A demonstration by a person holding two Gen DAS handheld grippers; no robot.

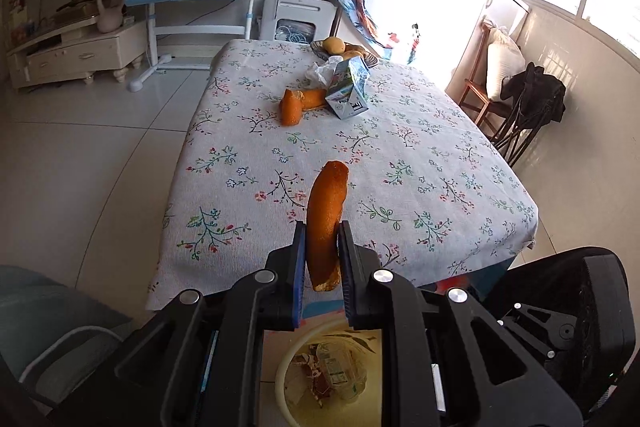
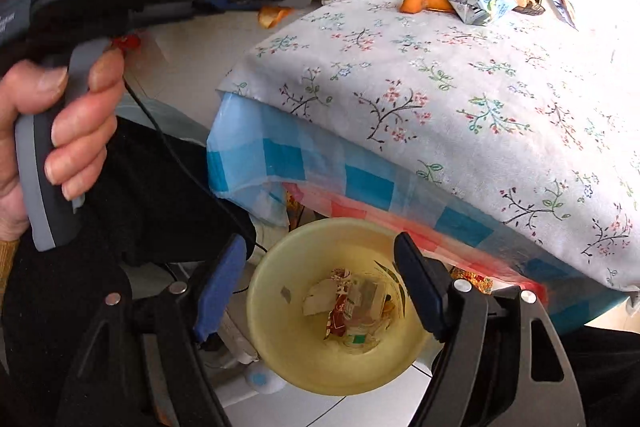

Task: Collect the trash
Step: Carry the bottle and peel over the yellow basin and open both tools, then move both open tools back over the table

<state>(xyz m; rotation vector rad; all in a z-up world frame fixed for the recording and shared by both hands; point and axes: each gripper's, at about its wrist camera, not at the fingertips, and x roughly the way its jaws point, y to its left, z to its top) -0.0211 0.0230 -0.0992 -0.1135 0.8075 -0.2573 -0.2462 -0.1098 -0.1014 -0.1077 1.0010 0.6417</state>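
— What is the biggest thing before you?

— The tabletop, under a flowered cloth with a blue and red checked sheet showing below its near edge. I hang off that near edge, above the floor.

— And below you?

— A yellow trash bin on the floor, just beside the table's near side. It holds wrappers and a crumpled carton. My right gripper hovers right over it, jaws spread wide, one on each side of the rim in my view, with nothing between them.

— What waits on the tabletop?

— At the far end, a blue and white milk carton lies tipped over. A piece of orange peel lies touching its left side, and a crumpled white tissue sits just behind it. A basket of fruit stands at the far edge.

— And your left side?

— My left gripper has its jaws closed on a long curved strip of orange peel. The strip stands upright between the pads, off the tabletop, its ends sticking out above and below the jaws.
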